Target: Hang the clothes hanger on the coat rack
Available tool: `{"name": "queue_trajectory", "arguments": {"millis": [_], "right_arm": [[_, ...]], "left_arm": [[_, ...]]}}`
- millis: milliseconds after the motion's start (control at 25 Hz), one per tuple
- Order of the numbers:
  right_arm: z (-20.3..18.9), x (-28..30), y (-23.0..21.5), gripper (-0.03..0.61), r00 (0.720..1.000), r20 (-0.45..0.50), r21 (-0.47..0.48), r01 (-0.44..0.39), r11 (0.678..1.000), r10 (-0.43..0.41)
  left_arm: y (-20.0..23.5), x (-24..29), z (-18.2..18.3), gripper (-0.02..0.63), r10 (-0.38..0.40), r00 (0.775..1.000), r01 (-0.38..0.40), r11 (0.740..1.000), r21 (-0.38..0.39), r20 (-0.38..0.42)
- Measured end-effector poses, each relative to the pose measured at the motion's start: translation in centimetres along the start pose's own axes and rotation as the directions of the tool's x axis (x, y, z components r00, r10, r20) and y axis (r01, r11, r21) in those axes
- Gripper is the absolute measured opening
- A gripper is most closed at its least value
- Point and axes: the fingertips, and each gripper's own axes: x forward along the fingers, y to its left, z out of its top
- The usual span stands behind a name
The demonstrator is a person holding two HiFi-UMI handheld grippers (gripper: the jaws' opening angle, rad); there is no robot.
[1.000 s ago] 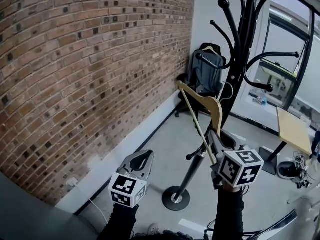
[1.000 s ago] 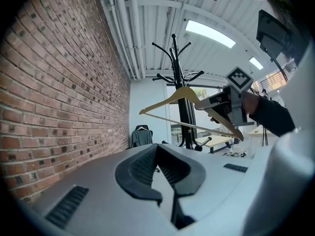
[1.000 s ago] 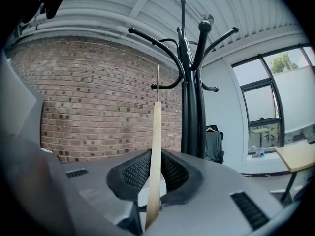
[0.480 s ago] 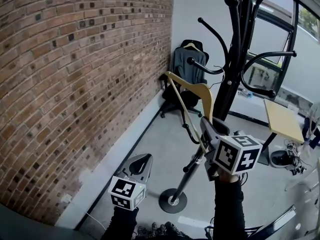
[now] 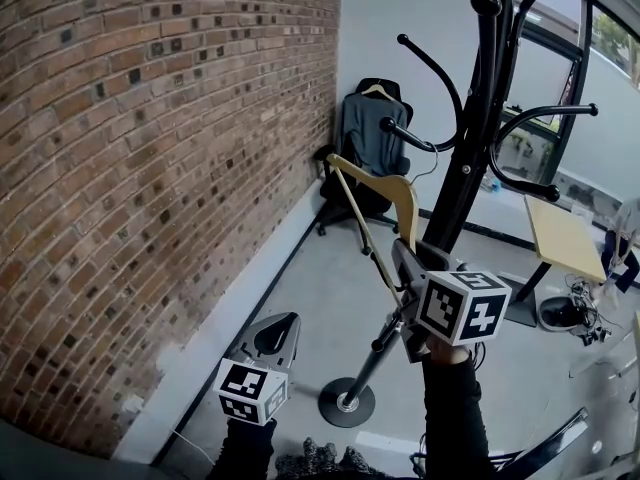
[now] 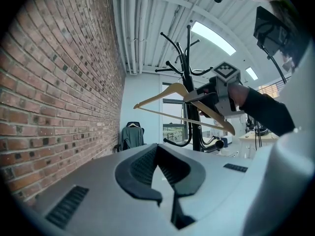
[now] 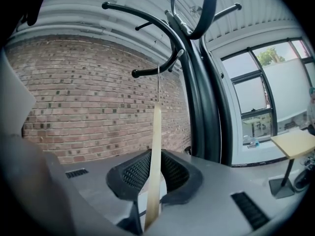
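Observation:
A pale wooden clothes hanger (image 5: 385,200) is held up beside the black coat rack (image 5: 480,148), with my right gripper (image 5: 408,266) shut on its lower arm. In the right gripper view the hanger (image 7: 155,156) stands edge-on between the jaws, its thin wire hook (image 7: 158,85) rising just under a curved rack arm (image 7: 162,65). Whether the hook touches the arm I cannot tell. My left gripper (image 5: 278,330) hangs low and to the left, shut and empty. The left gripper view shows the hanger (image 6: 182,109) and the right gripper (image 6: 204,96) in front of the rack (image 6: 189,82).
A brick wall (image 5: 150,148) runs along the left. An office chair with a dark garment (image 5: 365,143) stands in the far corner. The rack's round base (image 5: 345,403) sits on the grey floor. A small wooden table (image 5: 565,238) and a glass partition are at the right.
The right gripper has carried the hanger up and closer to the coat rack's arms. The left gripper has sunk slightly and stays shut.

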Motion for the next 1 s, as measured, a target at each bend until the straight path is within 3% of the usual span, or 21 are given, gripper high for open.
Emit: {"name": "queue_trajectory", "arguments": {"millis": [560, 1000], "right_arm": [[1.5, -2.9, 0.5, 0.067, 0.994, 0.101, -0.022, -0.029, 0.999, 0.031], [3.3, -8.3, 0.7, 0.067, 0.97, 0.236, -0.125, -0.022, 0.992, 0.052]], "left_arm": [[-1.9, 0.1, -0.2, 0.008, -0.034, 0.999, 0.034, 0.999, -0.001, 0.003], [-4.6, 0.0, -0.2, 0.008, -0.06, 0.998, 0.06, 0.998, 0.017, 0.002]]}}
